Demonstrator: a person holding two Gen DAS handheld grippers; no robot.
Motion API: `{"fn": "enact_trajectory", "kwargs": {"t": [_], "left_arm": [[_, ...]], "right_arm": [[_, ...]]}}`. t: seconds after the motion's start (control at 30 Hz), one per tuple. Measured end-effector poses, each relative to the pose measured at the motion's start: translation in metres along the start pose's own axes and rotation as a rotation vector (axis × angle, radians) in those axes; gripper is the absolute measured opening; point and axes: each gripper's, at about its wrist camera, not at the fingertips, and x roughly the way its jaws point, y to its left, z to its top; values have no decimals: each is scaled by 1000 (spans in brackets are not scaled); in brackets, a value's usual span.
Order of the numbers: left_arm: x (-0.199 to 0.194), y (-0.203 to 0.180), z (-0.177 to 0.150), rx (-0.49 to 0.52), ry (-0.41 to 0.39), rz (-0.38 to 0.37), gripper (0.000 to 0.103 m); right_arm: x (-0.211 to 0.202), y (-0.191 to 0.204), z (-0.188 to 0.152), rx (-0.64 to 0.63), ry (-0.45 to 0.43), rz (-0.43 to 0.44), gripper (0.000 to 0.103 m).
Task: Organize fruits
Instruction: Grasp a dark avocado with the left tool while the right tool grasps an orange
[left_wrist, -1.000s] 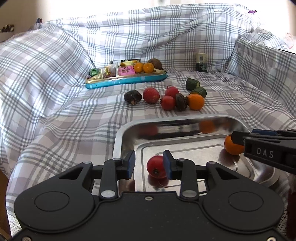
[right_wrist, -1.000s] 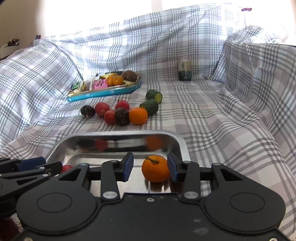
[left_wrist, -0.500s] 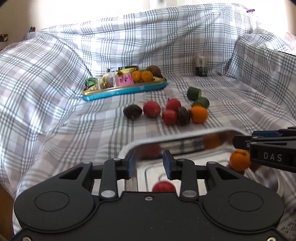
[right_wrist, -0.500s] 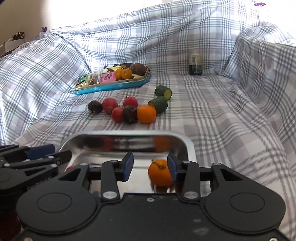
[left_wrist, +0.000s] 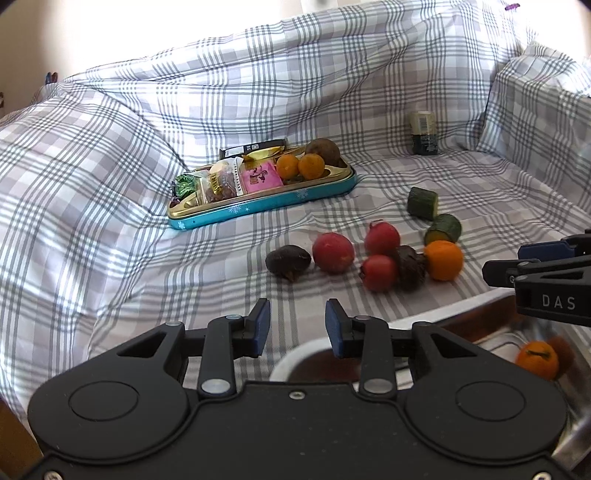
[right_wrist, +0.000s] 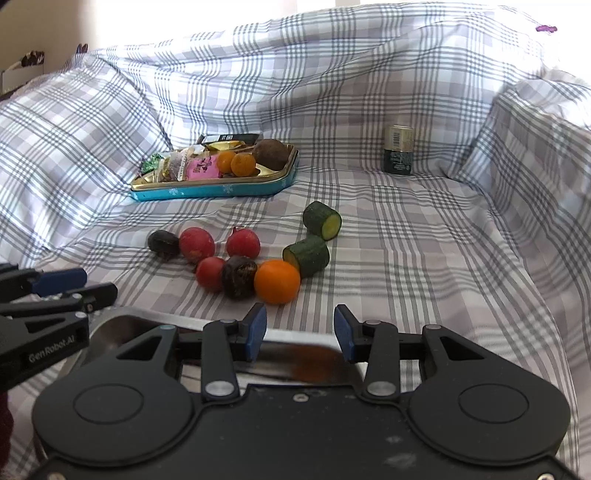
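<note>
My left gripper (left_wrist: 297, 321) is open and holds nothing, hanging over the near left corner of the steel tray (left_wrist: 476, 301). One small orange (left_wrist: 535, 360) lies in that tray. My right gripper (right_wrist: 300, 332) is also open and holds nothing, above the tray's far rim (right_wrist: 147, 317). Just beyond the tray, loose fruit lies on the checked sheet: an orange (right_wrist: 277, 281), three red fruits (right_wrist: 196, 243), two dark ones (right_wrist: 238, 276) and two cucumber pieces (right_wrist: 307, 255). Each gripper shows in the other's view, the right gripper (left_wrist: 506, 262) and the left gripper (right_wrist: 92, 284).
A teal tin (right_wrist: 214, 192) with wrapped sweets, two small oranges and a brown fruit sits further back on the left. A small dark jar (right_wrist: 398, 153) stands at the back right. The sheet rises into cushioned walls on the left, back and right.
Both grippers have drawn back and risen from the tray floor, leaving the orange in the tray. The red fruit seen between the left fingers has slipped out of view under the gripper body.
</note>
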Motion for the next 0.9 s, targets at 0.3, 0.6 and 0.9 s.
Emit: {"fn": "enact_trajectory", "kwargs": {"t": [0.3,0.6,0.9], "left_arm": [[29,4,13,26,16,7,43],[65,14,22,15,60,22,43],[92,18,30,23,77,-1,44]], "right_arm": [[37,13,14,-54,48,21,42],[63,17,19,-62,98,24,42],[77,19,21,-49,129,41,42]]}}
